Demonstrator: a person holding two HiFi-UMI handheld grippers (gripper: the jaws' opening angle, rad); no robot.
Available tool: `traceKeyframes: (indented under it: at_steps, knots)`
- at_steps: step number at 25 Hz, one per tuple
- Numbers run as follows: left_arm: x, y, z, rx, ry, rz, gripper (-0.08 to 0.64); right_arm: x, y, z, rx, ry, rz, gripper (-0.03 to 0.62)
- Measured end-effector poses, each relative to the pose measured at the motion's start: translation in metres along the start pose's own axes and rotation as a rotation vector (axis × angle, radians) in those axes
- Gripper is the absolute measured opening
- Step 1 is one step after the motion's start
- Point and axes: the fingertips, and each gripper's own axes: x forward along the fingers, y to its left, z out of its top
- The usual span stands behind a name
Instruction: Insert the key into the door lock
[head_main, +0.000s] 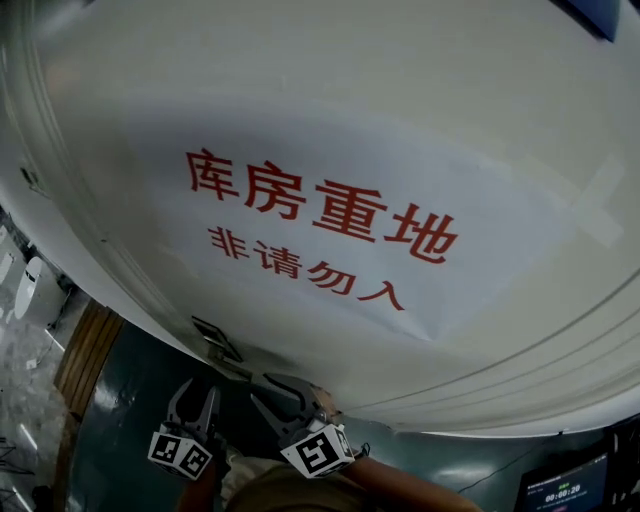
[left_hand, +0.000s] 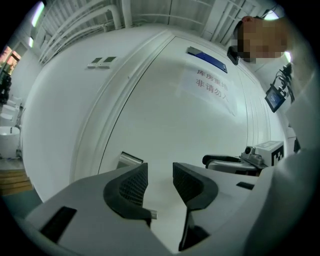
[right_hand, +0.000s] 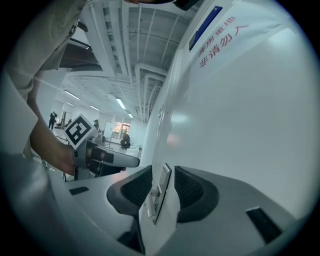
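Note:
A white door (head_main: 330, 100) fills the head view, and its metal lock plate (head_main: 214, 338) sits near the door's lower left edge. My left gripper (head_main: 192, 402) and right gripper (head_main: 290, 392) hang just below the plate, both pointing up at it. In the left gripper view the left gripper (left_hand: 160, 172) stands open with nothing between its pads, and the lock plate (left_hand: 131, 160) shows beyond its left jaw. A small silver stub (left_hand: 152, 215) pokes out at that jaw's base; whether it is the key is unclear. The right gripper (right_hand: 163, 171) is open, and the lock plate (right_hand: 159, 195) shows edge-on through its gap.
A paper sign (head_main: 320, 225) with red characters is taped to the door. A wooden floor strip (head_main: 85, 360) and white fixtures (head_main: 30, 285) lie to the left. A dark screen (head_main: 565, 485) sits at the bottom right. A hand (right_hand: 47, 147) holds the left gripper.

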Motion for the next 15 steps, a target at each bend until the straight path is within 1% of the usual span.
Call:
traceKeyframes:
  at_steps: [3, 6, 10, 15]
  knots:
    - [-0.005, -0.009, 0.005, 0.032, -0.004, -0.008, 0.172, -0.008, -0.006, 0.006, -0.016, -0.029, -0.038, 0.129]
    - [-0.011, -0.013, 0.005, 0.055, -0.005, -0.007, 0.172, -0.015, -0.009, 0.006, -0.015, -0.034, -0.062, 0.13]
    - [-0.019, -0.017, 0.0, 0.066, 0.002, -0.008, 0.172, -0.02, -0.009, -0.004, 0.016, -0.017, -0.061, 0.13]
    - [-0.027, -0.019, -0.019, 0.048, 0.026, 0.012, 0.172, -0.023, -0.004, -0.02, 0.009, 0.023, -0.05, 0.133]
